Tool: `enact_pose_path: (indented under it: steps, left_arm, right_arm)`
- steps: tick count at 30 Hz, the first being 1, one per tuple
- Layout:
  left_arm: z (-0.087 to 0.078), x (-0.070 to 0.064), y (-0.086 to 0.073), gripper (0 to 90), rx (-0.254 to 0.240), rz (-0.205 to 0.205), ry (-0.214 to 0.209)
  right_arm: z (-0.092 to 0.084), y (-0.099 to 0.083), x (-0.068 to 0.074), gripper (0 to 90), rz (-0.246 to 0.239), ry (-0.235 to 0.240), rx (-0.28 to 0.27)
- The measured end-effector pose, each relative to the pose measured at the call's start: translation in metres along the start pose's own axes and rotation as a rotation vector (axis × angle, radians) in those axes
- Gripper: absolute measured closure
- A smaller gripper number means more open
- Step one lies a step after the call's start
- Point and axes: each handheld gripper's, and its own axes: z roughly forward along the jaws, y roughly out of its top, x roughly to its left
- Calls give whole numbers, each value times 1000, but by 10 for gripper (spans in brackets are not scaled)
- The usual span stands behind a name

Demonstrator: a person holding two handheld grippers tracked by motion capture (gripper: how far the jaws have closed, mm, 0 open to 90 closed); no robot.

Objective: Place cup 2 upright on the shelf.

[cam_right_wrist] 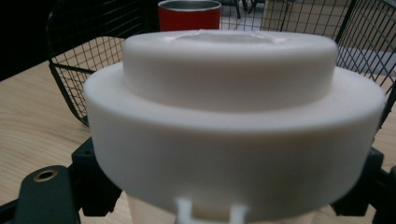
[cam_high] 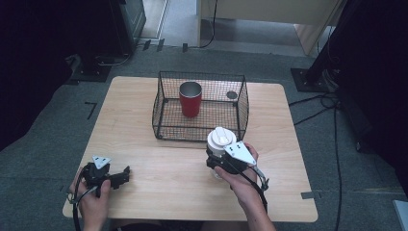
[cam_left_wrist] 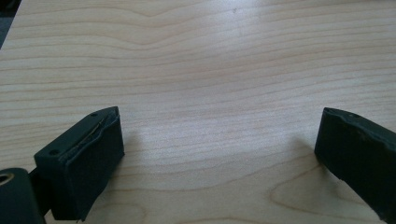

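Jaws of the right gripper (cam_high: 217,162) are clamped on a white-lidded cup (cam_high: 220,143) — in the right gripper view the black jaws sit on either side of it just under the broad lid (cam_right_wrist: 233,126), which looms close to the camera. From the high view, the cup stands on the table (cam_high: 159,178) near the front right, just in front of the black wire basket (cam_high: 201,107), with the person's right hand (cam_high: 240,180) wrapped around the gripper body and the grey three-cornered plate on top.

Inside the basket a red tumbler (cam_high: 190,99) stands upright, its mouth open, well apart from the held cup; the right gripper view also catches it behind the lid, beyond the mesh. Whether the cup's base touches the wood or is lifted slightly cannot be told.

At the front left corner of the table, the left gripper (cam_high: 122,176) rests low in the left hand (cam_high: 92,202) — its jaws are spread wide with nothing between them, bare wood grain showing in the gap in the left gripper view.
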Motion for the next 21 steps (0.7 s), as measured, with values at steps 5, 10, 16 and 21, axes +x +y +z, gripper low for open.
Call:
enact_pose_path:
  steps: [5,10,16,21]
  left_arm:
    - [0,0,0,19,1,1,0]
    - [0,0,0,19,1,1,0]
    - [0,0,0,19,2,1,0]
    - [0,0,0,19,2,2,0]
  right_arm:
    - [-5,7,5,159,-11,41,-28]
    - [-8,16,8,159,-13,57,-65]
    - [-11,27,10,159,-23,60,-94]
    - [-11,37,11,159,-23,65,-123]
